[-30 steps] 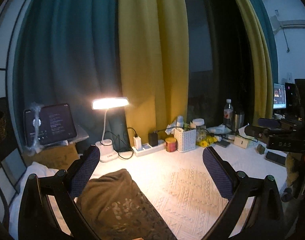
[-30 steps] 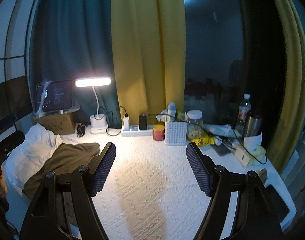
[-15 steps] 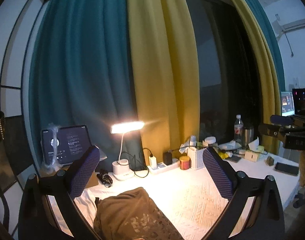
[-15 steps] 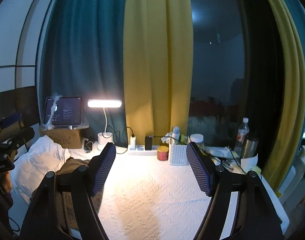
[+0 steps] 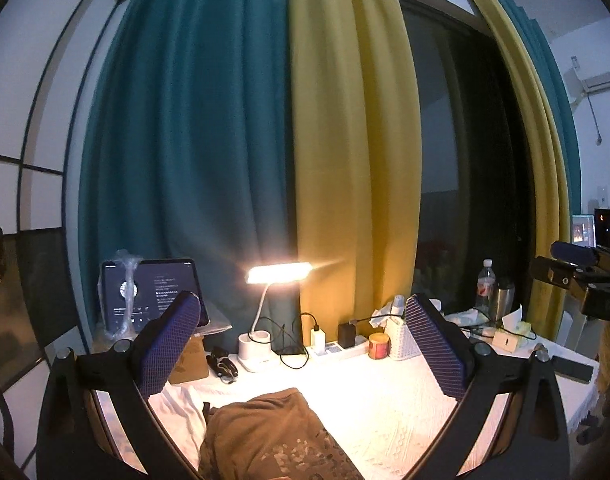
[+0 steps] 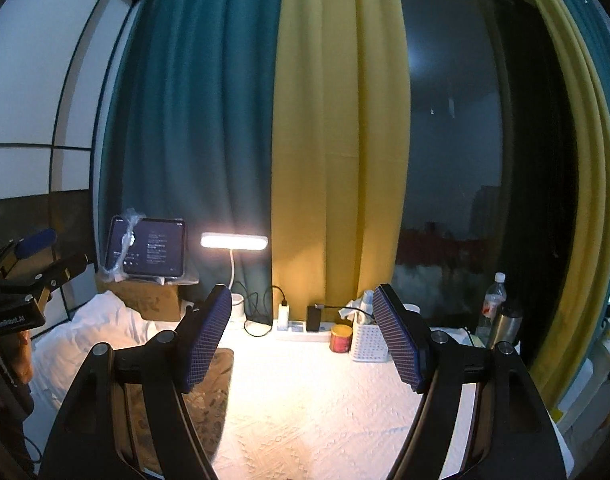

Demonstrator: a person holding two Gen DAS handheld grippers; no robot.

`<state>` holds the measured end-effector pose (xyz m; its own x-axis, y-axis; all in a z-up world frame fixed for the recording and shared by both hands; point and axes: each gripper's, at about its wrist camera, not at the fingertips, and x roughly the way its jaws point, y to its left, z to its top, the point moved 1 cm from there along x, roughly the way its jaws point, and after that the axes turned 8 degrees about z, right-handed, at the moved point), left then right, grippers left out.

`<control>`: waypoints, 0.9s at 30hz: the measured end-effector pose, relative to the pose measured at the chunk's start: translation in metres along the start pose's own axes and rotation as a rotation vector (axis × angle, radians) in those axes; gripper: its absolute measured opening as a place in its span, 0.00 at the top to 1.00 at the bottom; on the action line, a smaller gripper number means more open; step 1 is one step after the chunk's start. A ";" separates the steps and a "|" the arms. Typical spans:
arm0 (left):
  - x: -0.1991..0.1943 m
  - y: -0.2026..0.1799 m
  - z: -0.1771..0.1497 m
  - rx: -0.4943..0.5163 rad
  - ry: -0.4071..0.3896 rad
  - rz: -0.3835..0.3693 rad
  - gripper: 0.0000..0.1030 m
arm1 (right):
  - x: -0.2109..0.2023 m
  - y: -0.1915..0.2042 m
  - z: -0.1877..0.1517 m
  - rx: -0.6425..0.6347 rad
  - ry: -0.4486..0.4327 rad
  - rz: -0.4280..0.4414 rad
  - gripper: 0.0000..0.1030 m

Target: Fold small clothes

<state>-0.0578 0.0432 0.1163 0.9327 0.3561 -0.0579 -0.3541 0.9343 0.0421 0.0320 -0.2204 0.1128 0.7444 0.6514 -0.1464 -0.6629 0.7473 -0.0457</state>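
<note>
**Both grippers tilting up off the table, brown garment left lying there**

Compared with a second ago, both wrist cams have swung upward: way more curtain and wall in view, way less table. The brown garment [image 5: 273,432] has slid down to about 6 o'clock in the left view, just under the left gripper [image 5: 301,348]. In the right view it's at about 8 o'clock, partly behind the left finger of the right gripper [image 6: 301,338].

Both tools have their fingers wide apart with nothing between them. So the garment isn't being held; it lies on the white textured cloth [image 5: 385,400] beside a white bundle [image 6: 89,328], which may be more laundry.

What that means for the task: honestly can't call it. The brown piece looks like a compact lump with a patterned bit showing, but too much is cut off to say whether it's folded. Raised open grippers fit "just let go of a finished fold" as well as "about to come down for a grab".

Readable text: the other gripper's body at 9 o'clock in the right view seems to say "GenRobot.AI" [image 6: 9,320]. The tablet [image 6: 149,250] shows writing, too small to read. The bottle [image 5: 485,288] label is a blur.
</note>
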 end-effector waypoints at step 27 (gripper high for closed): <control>0.033 0.020 0.018 -0.090 0.024 -0.005 0.02 | 0.033 -0.008 0.039 0.013 -0.023 -0.014 0.26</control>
<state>-0.0333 0.0731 0.1330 0.9329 0.3506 -0.0818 -0.3550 0.9336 -0.0478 0.0650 -0.1999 0.1466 0.7551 0.6438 -0.1235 -0.6517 0.7577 -0.0342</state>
